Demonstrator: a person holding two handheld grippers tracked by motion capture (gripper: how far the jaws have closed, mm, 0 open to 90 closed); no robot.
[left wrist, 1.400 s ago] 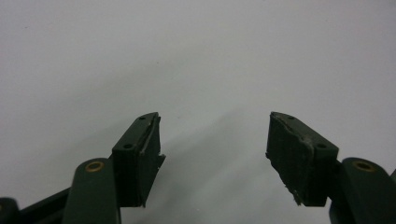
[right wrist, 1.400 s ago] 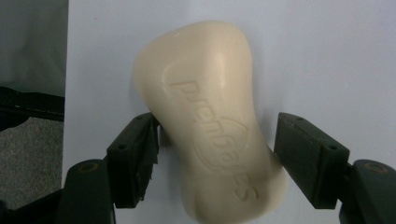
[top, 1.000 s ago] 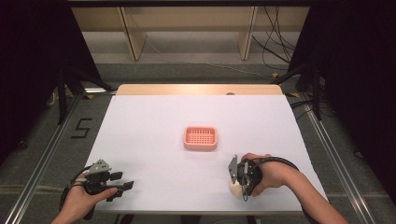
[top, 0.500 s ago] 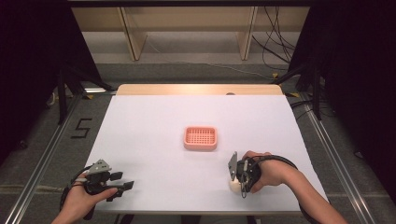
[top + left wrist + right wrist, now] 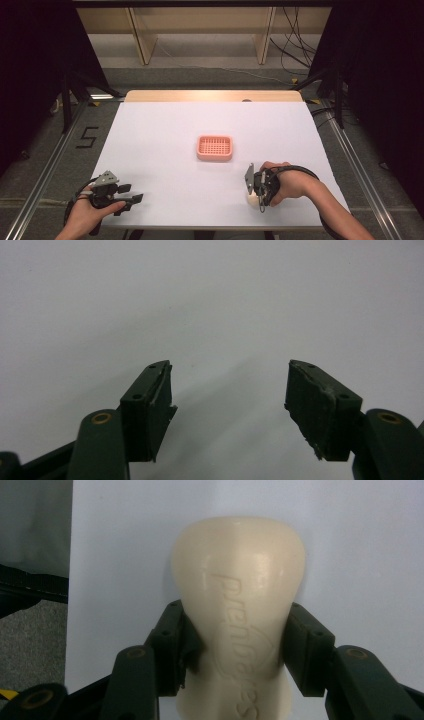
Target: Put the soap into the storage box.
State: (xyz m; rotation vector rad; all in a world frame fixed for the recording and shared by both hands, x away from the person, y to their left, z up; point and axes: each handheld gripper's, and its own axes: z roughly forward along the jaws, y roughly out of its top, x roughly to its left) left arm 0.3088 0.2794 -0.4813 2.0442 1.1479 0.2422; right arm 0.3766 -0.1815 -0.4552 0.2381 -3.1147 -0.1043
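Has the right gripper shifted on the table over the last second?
No. The right gripper sits at the same spot below and right of the pink basket, shut on the cream soap bar.

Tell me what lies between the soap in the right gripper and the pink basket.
Nothing: the high view shows bare white table between the soap and the basket.

The white table [image 5: 165, 145] is being viewed from high above its near edge, facing forward and down. Its surface is also being viewed closely along each gripper's jaws; the bar of soap [image 5: 240, 610] is being seen nearest.
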